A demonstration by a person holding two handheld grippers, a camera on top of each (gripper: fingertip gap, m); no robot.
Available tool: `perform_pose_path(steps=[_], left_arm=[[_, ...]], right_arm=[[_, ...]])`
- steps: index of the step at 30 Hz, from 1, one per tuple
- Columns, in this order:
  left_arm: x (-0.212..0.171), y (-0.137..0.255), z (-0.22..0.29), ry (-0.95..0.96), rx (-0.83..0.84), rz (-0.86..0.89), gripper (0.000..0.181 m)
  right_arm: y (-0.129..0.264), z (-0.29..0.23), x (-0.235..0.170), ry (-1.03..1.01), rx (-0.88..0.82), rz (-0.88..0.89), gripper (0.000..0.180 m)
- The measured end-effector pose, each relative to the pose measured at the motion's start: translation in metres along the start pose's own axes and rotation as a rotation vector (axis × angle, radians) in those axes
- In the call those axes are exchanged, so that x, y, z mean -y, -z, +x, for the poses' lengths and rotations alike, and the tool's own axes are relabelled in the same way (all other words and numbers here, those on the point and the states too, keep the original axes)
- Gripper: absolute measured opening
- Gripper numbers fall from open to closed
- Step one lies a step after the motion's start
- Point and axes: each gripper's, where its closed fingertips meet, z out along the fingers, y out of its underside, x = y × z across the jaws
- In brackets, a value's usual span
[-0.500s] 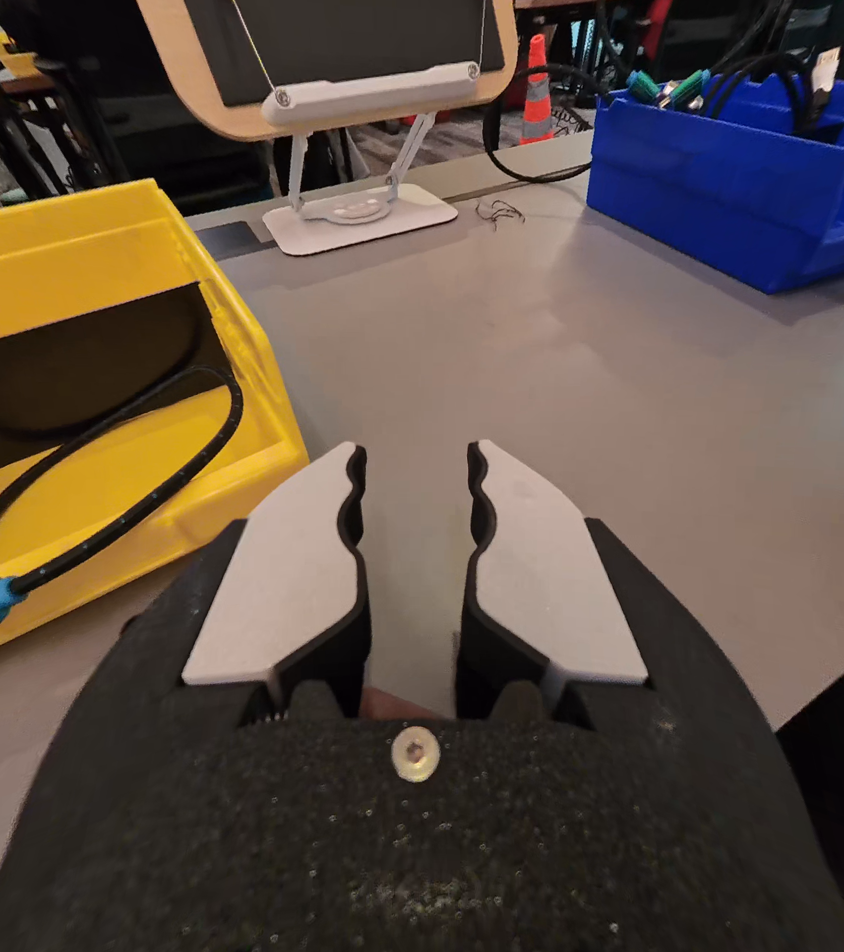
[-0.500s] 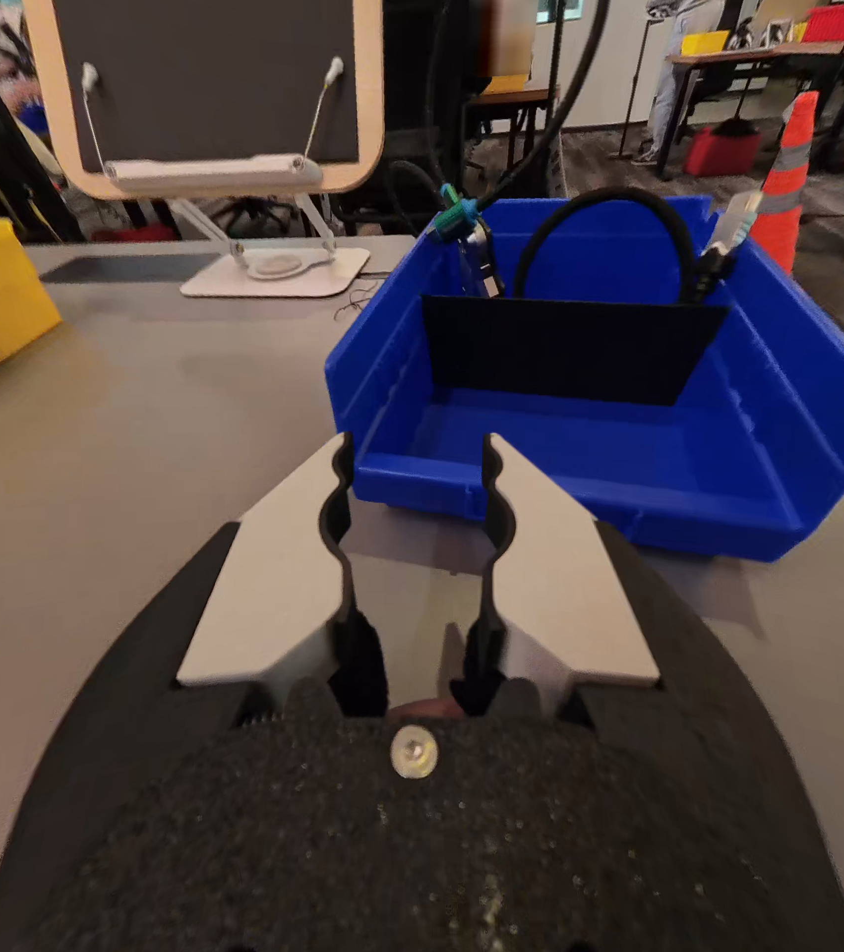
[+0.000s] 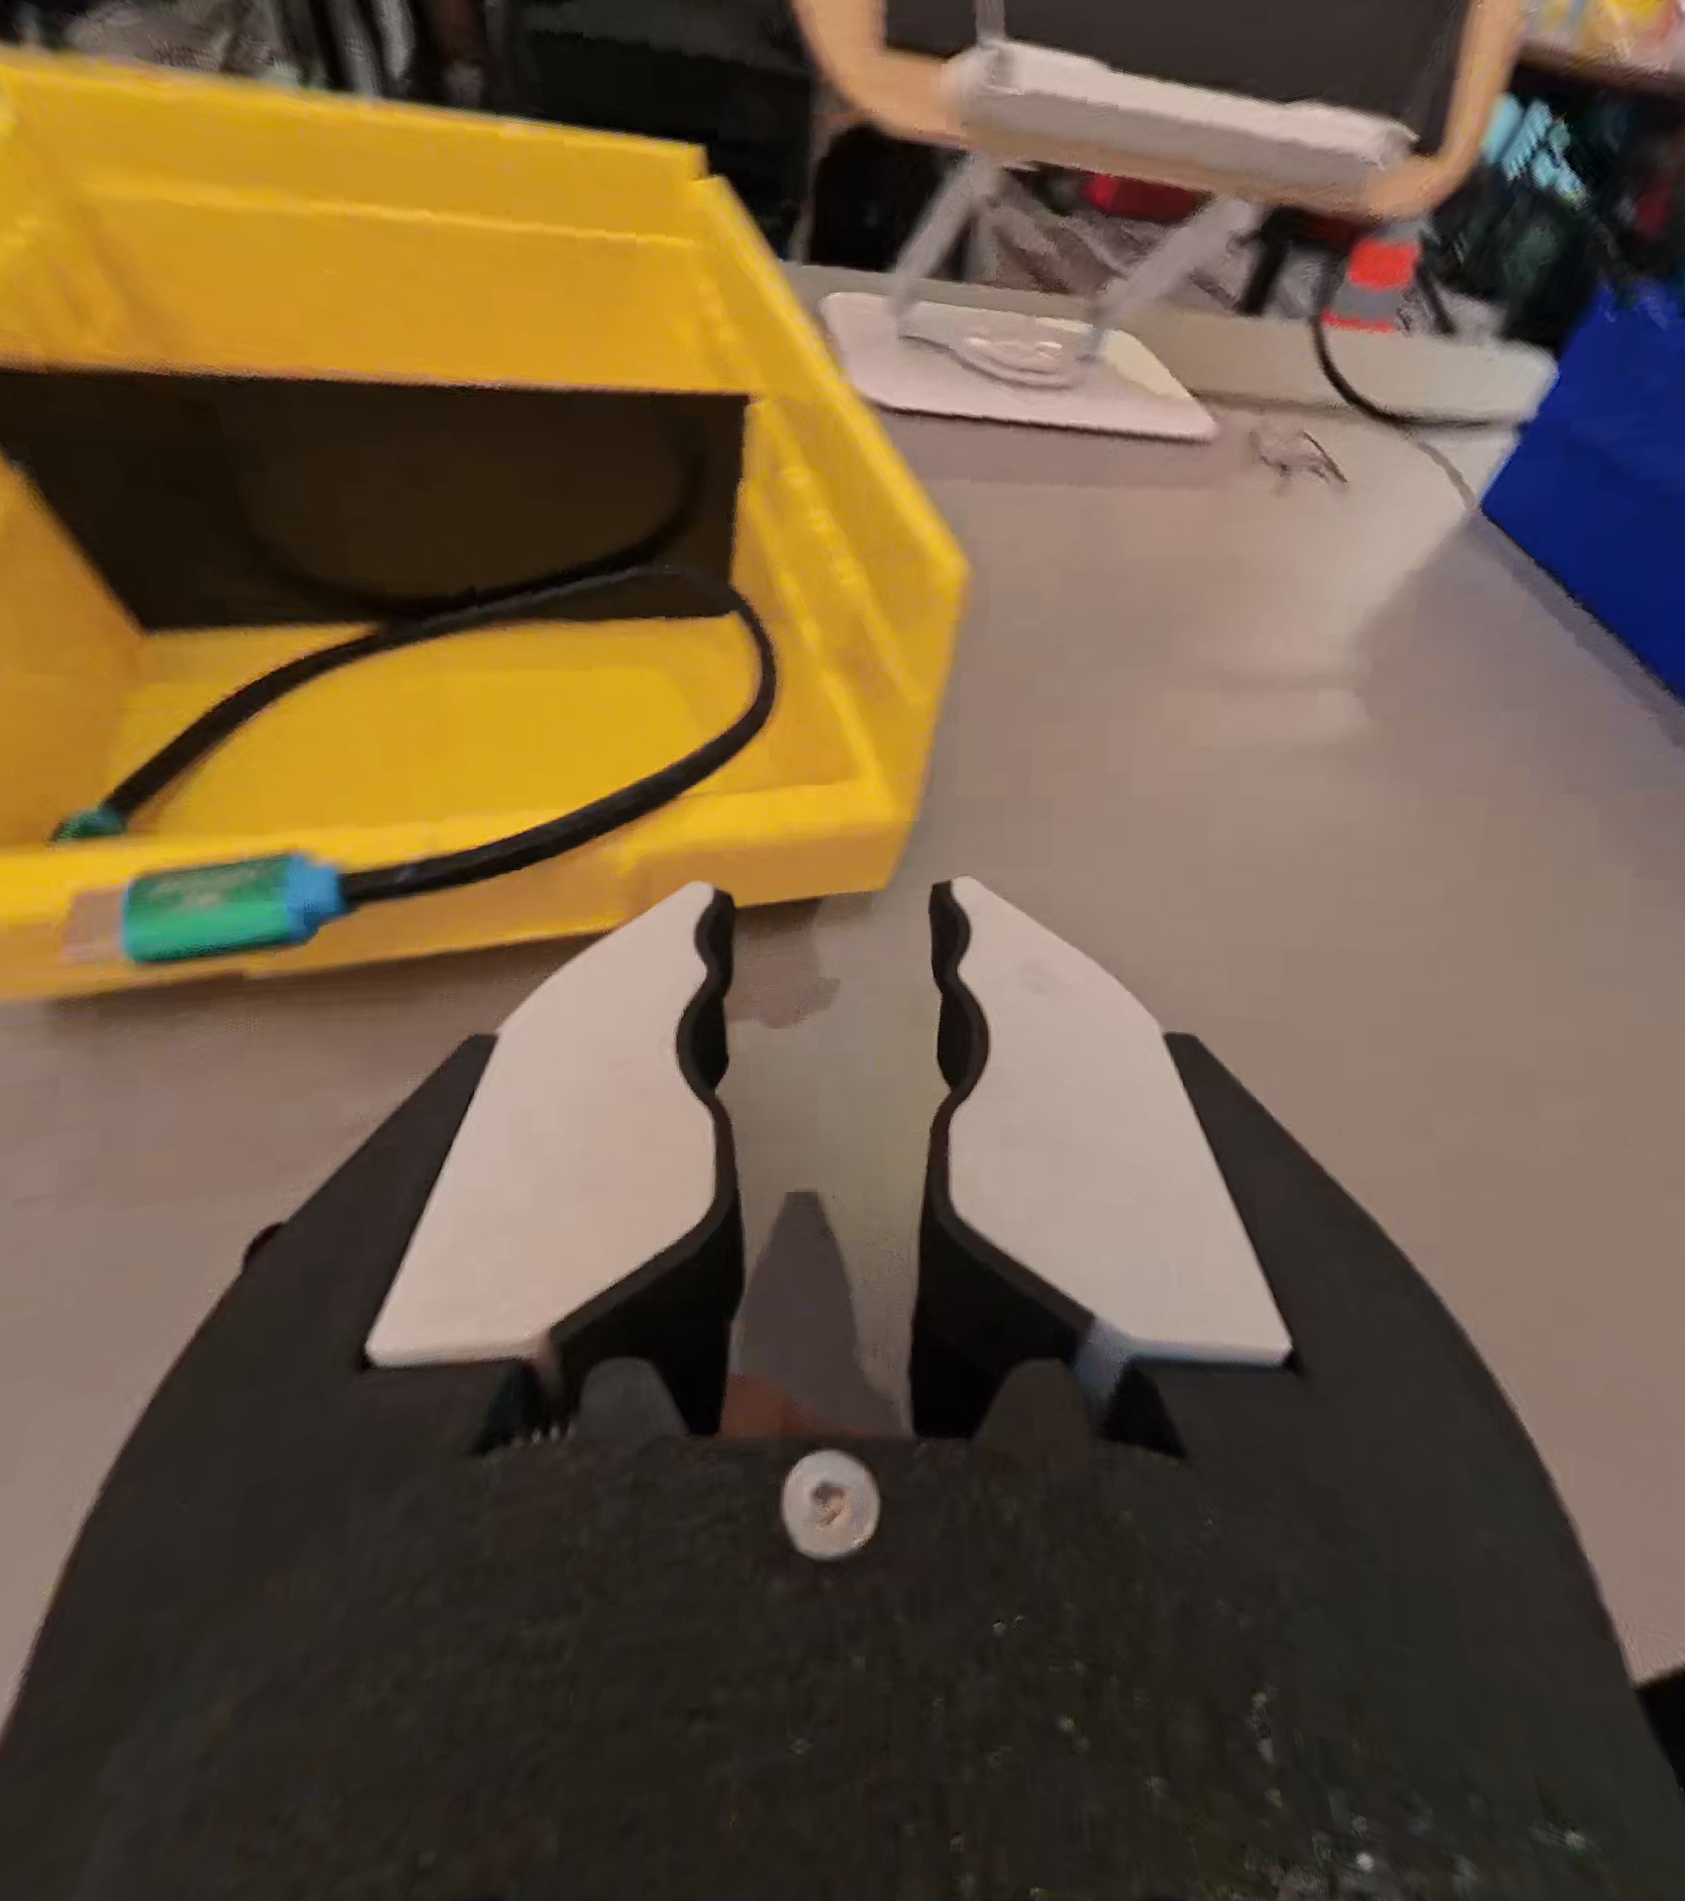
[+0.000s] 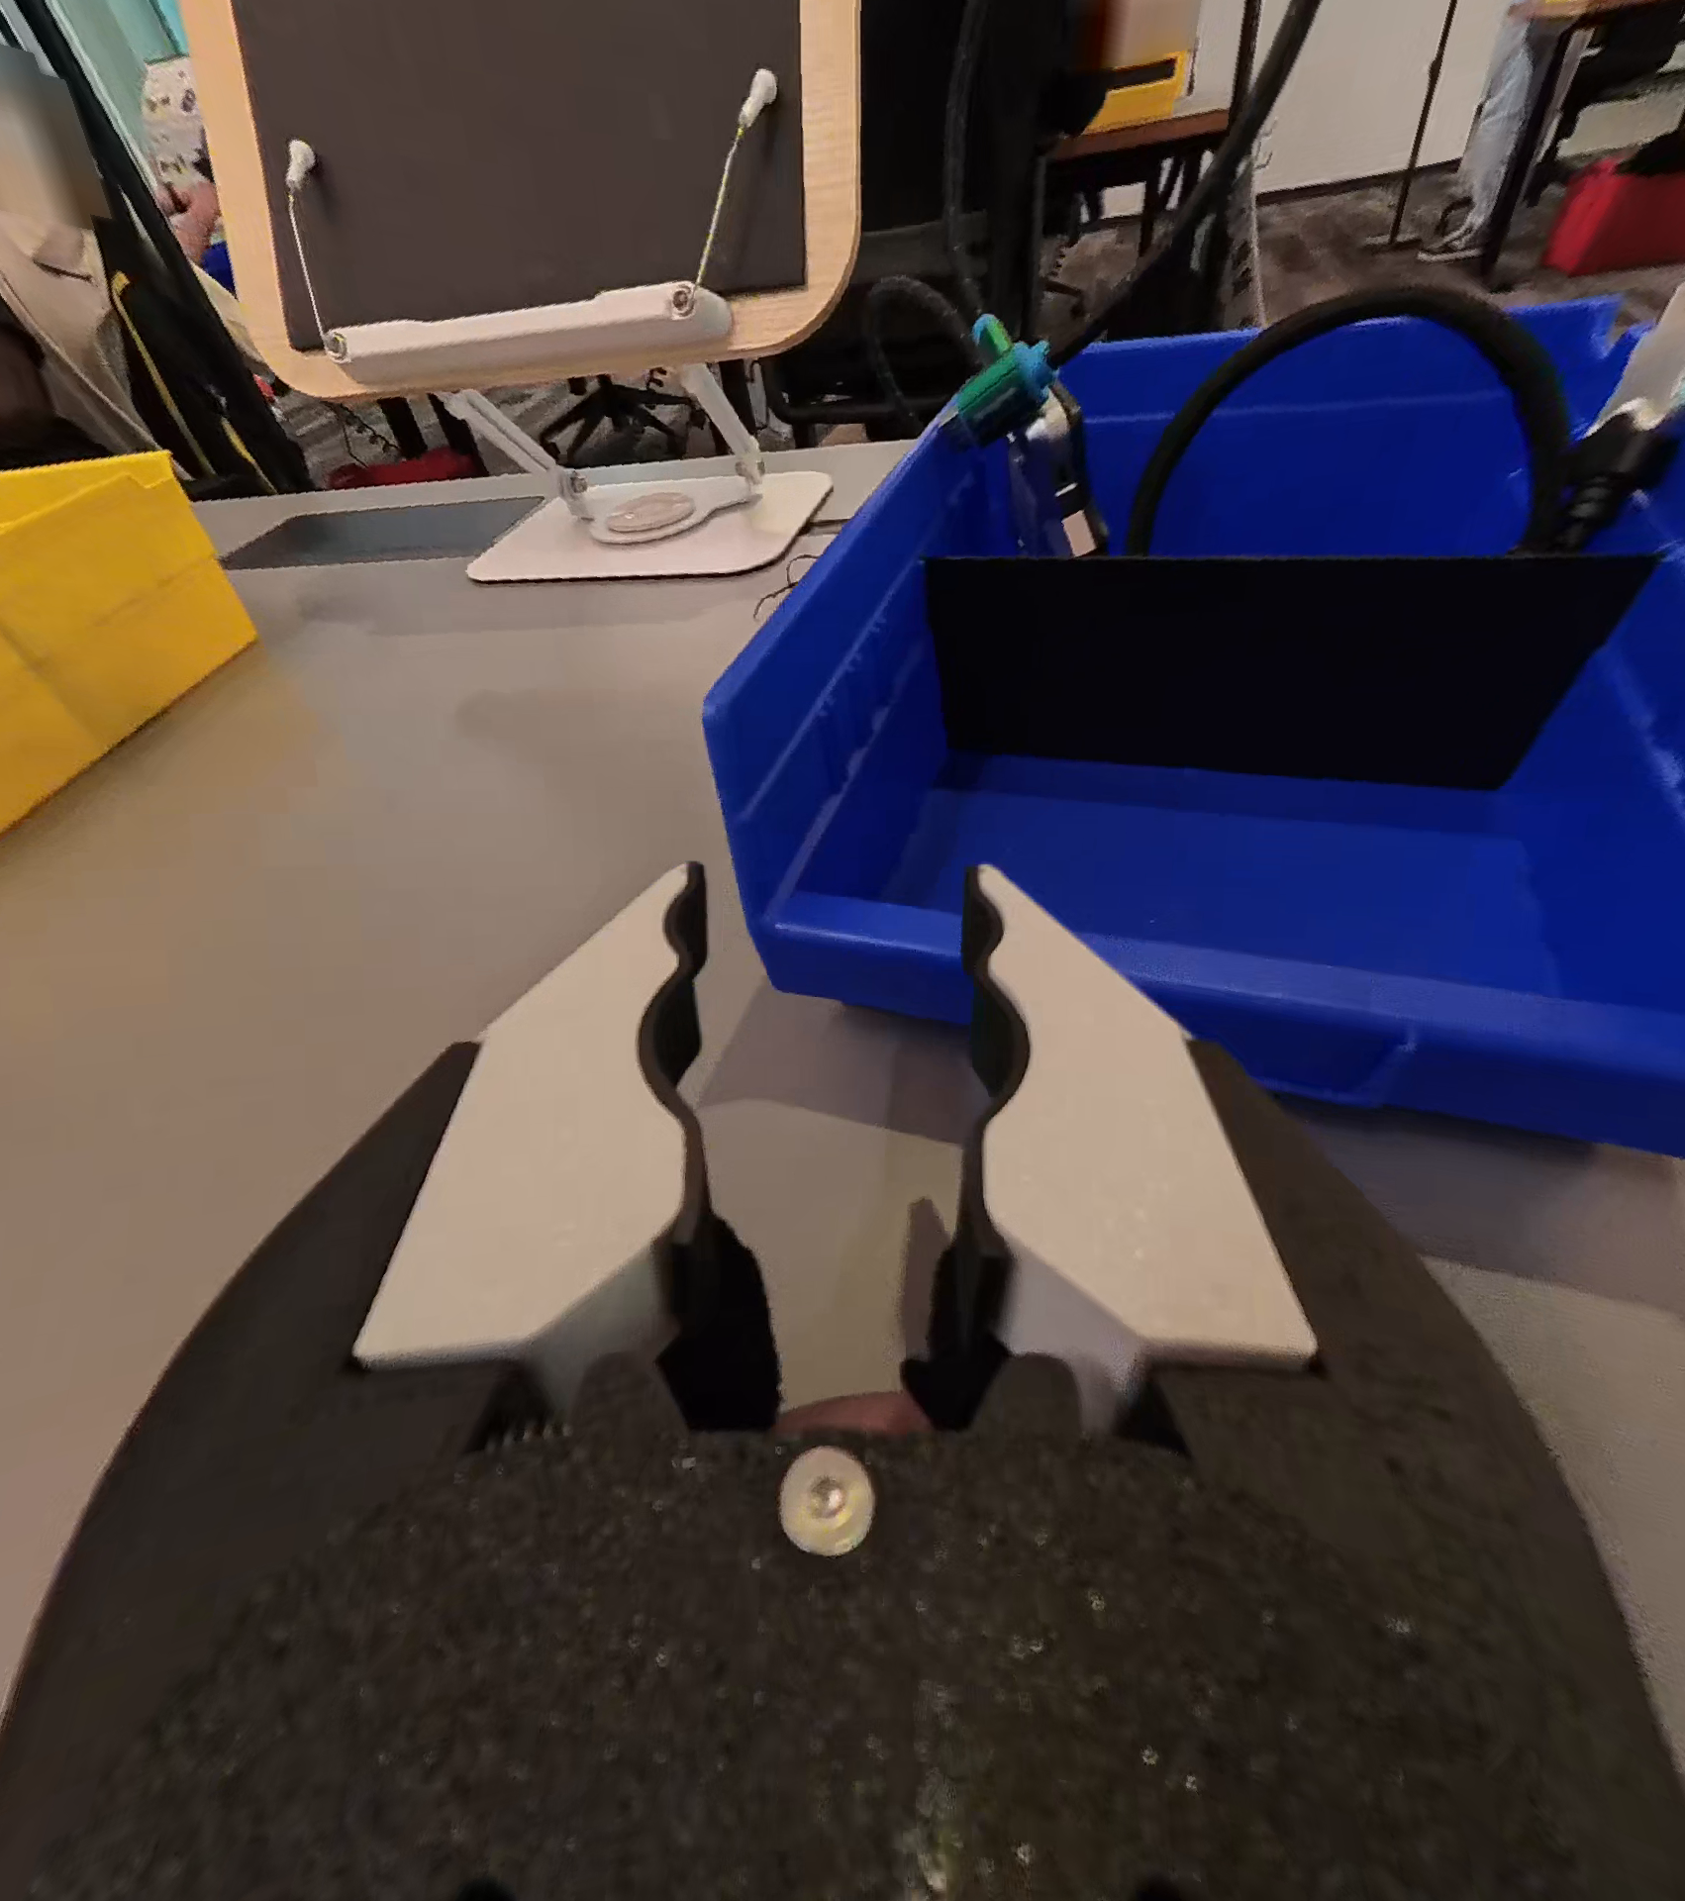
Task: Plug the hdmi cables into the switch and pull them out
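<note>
One bin (image 3: 818, 576) is seen at the left of the table (image 3: 1229, 823), with a cable (image 3: 550, 741) looped inside it and the plug (image 3: 221, 910) resting on its near rim. A second bin (image 4: 1229, 977) sits at the right, cables (image 4: 1332, 339) behind its divider (image 4: 1260, 658). A stand (image 4: 653, 525) is placed at the far edge, between the bins.
</note>
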Motion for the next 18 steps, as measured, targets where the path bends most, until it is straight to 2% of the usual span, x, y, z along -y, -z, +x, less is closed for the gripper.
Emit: perform_pose_path(steps=[3,7,10,13,14,18], left_arm=[[-0.002,-0.003,-0.030,0.316,0.012,0.003,0.044],[0.004,-0.008,-0.051,0.595,0.003,0.062,0.046],[0.008,-0.015,-0.060,0.695,0.027,0.089,0.038],[0.008,-0.015,-0.068,0.807,-0.008,0.138,0.017],[0.009,-0.013,-0.069,0.830,-0.021,0.151,0.015],[0.018,-0.005,-0.066,0.790,-0.055,0.183,0.010]], right_arm=[[-0.001,0.001,-0.003,-0.009,0.005,-0.012,0.049],[-0.002,-0.001,-0.006,-0.051,0.030,-0.026,0.049],[-0.002,-0.002,-0.009,-0.085,0.049,-0.037,0.049],[-0.002,-0.004,-0.012,-0.108,0.067,-0.051,0.049],[-0.002,-0.004,-0.013,-0.115,0.074,-0.056,0.049],[-0.002,-0.004,-0.015,-0.144,0.087,-0.066,0.049]])
